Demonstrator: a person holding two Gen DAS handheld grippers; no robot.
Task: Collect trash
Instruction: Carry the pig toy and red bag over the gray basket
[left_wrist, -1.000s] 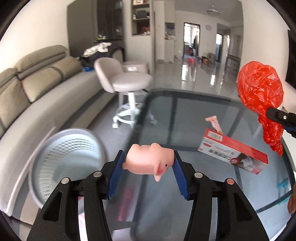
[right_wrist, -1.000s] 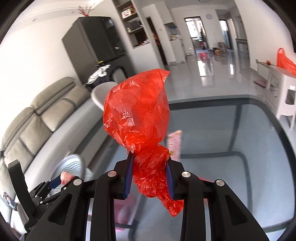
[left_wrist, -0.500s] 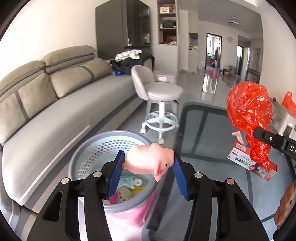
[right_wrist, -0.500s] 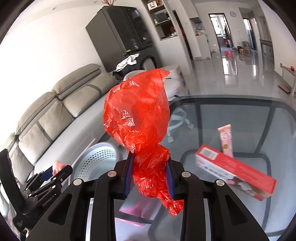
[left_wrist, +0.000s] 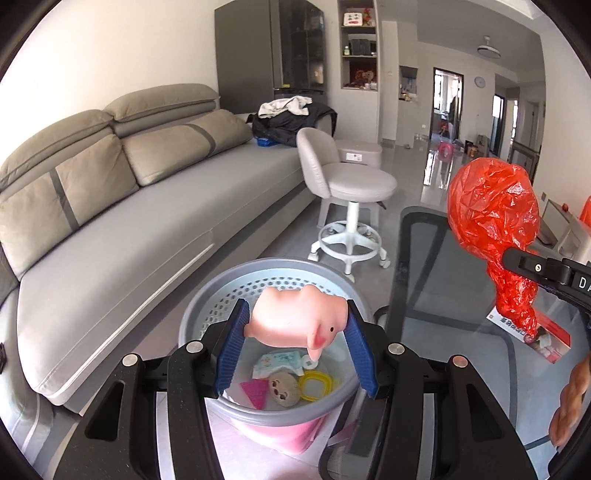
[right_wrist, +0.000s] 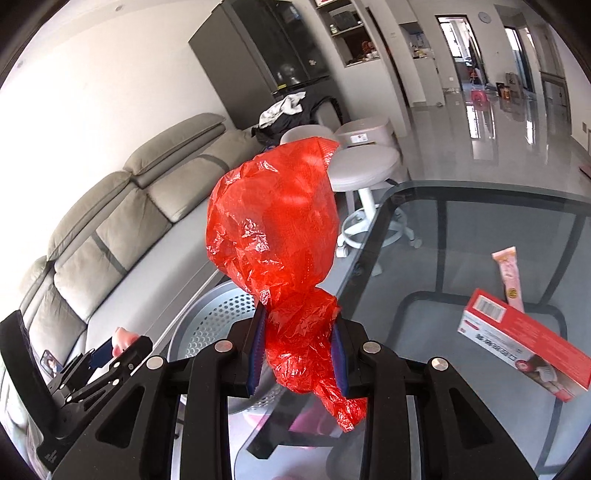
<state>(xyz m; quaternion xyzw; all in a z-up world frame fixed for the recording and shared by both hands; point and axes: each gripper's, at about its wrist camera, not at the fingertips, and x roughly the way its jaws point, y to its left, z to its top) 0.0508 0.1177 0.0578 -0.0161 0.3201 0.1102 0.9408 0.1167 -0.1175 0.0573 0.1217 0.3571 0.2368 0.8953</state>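
My left gripper (left_wrist: 295, 345) is shut on a pink rubber pig toy (left_wrist: 297, 323), held right above the grey perforated trash bin (left_wrist: 207, 306). Several bits of trash lie in the bin's bottom. My right gripper (right_wrist: 298, 354) is shut on a crumpled red plastic bag (right_wrist: 277, 236) that puffs up above its fingers. It hovers over the glass table's left edge (right_wrist: 360, 266), beside the bin (right_wrist: 212, 317). In the left wrist view the bag (left_wrist: 493, 206) hangs at the right. A red and white box (right_wrist: 517, 343) and a pink sachet (right_wrist: 509, 275) lie on the glass.
A long grey sofa (left_wrist: 122, 206) runs along the left wall. A white swivel stool (left_wrist: 347, 192) stands on the floor beyond the bin, close to the table's far corner. A dark cabinet (left_wrist: 273, 55) and an open hallway lie further back.
Both grippers have swung left off the glass table, each still holding its item. The bin has slid from the left side into the middle under the pig toy.
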